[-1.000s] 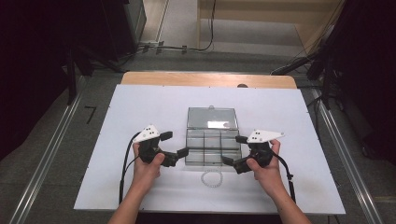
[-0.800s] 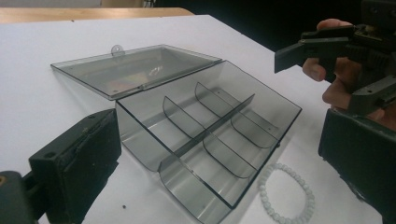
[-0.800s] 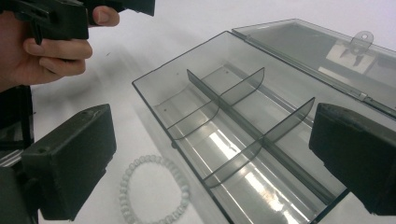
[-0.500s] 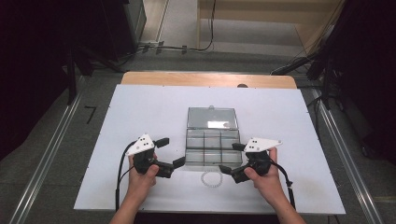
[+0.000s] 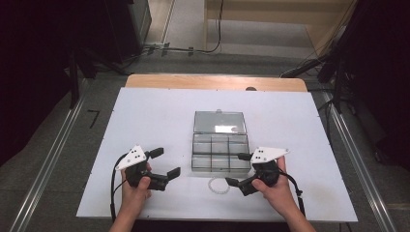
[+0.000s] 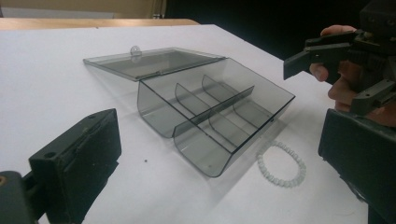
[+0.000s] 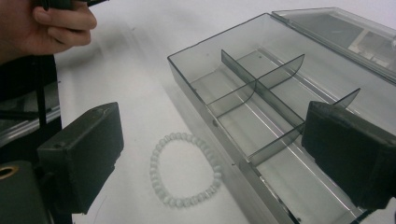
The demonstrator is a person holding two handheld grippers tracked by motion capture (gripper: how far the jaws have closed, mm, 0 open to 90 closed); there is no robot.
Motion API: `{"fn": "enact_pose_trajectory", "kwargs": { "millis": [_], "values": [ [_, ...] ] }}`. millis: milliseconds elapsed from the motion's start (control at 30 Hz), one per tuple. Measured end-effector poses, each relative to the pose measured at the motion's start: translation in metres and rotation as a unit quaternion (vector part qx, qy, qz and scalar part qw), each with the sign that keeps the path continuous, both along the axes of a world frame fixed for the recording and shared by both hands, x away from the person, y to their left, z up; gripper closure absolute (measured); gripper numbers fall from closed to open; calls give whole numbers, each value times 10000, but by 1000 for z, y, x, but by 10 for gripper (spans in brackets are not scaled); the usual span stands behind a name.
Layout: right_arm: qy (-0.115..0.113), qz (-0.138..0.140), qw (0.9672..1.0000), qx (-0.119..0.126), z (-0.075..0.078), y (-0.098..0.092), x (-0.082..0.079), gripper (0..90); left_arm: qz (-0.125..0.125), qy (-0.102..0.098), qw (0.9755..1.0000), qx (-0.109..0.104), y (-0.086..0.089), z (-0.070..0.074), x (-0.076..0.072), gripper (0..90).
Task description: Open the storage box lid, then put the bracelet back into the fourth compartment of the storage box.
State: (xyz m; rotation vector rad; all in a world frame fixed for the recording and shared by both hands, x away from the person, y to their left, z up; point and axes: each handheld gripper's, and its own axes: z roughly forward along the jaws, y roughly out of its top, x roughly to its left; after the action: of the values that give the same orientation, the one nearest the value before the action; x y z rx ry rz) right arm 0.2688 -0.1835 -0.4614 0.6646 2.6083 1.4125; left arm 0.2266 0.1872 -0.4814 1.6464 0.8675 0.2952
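Both claws are hovering wide and empty over the near edge of the white worktop (image 5: 145, 116): the left claw (image 5: 167, 163) is pointing right from the left hand (image 5: 134, 189), and the right claw (image 5: 238, 169) is pointing left from the right hand (image 5: 273, 189). Between them, a bead bracelet (image 5: 218, 185) is lying flat on the worktop, just near of the open box (image 5: 220, 153), apart from its front wall as far as the right gripper view is showing. That box is sitting with its clear lid (image 5: 220, 122) folded back on the far side and its divided compartments all looking bare. Judging by this, the pick-up step is just getting under way, with the bracelet waiting to be lifted into a compartment. The right claw is looking straight down on the beads, so it seems the likelier one to go. Next it is needing to dip low, straddle one side of the loop and pinch gently, since the beads may be rolling or sliding away.
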Motion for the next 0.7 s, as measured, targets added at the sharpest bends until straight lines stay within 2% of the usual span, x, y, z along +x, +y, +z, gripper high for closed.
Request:
{"fn": "enact_pose_trajectory", "kwargs": {
  "millis": [167,367,567,700],
  "values": [
    [15,115,9999,-60,-1,6,-3,43,35,-24,10000,11,7,-1,-6,0],
    [134,373,9992,-64,-4,12,-5,95,124,-22,9999,38,16,-4,-12,0],
    [217,460,9986,-121,-8,18,-7,139,199,0,9998,25,24,-6,-18,0],
    [209,476,9984,-230,-11,22,-8,201,265,-10,9996,27,30,-7,-21,0]
  ]
}}
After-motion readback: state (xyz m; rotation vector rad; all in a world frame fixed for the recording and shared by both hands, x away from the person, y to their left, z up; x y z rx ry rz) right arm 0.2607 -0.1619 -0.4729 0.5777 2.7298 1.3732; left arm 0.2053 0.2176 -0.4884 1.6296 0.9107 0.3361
